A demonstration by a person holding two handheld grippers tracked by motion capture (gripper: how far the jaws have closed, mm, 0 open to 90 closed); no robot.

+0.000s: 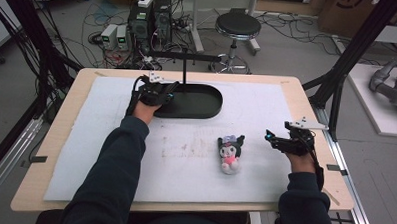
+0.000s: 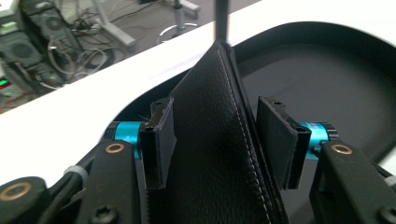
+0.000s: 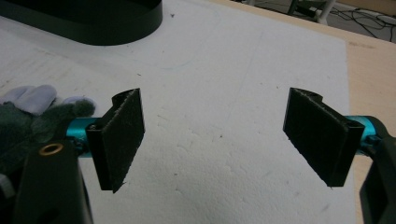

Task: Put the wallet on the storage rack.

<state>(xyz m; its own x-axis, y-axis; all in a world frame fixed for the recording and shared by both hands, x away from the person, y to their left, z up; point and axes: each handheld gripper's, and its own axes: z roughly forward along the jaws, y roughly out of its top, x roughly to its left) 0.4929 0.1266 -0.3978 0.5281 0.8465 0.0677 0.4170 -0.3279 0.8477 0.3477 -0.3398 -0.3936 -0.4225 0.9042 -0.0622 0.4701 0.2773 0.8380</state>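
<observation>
- Slipping is the first worry. The left claw [image 1: 166, 95] sits at the near end of the black tray [image 1: 202, 104], with a black leather piece [image 2: 210, 154] standing up between its jaws. The jaws are pulled in close on both sides. I cannot tell if they really pinch it or just sit beside it. If the grip is loose, the leather piece could slide out and flop into the tray when the hand lifts.
- Bumping is the next worry. A thin black post [image 2: 220, 18] stands right behind the leather piece. A push forward could knock the leather piece into the post and shake the whole stand.
- Dragging could happen too. If the left claw goes low, its bottom could catch the tray's rim and shove the tray across the white mat [image 1: 135, 155].
- The right claw [image 1: 270, 137] hangs over the mat near the right edge of the surface [image 1: 60, 132]. Its jaws are wide apart and hold nothing.
- The plush toy [image 1: 230, 153] lies on the mat just to the left of that claw. A quick swing to the left could hit the toy and push it away.
- Cables hang from both claws. One could snag on the stand if the hands cross.
</observation>
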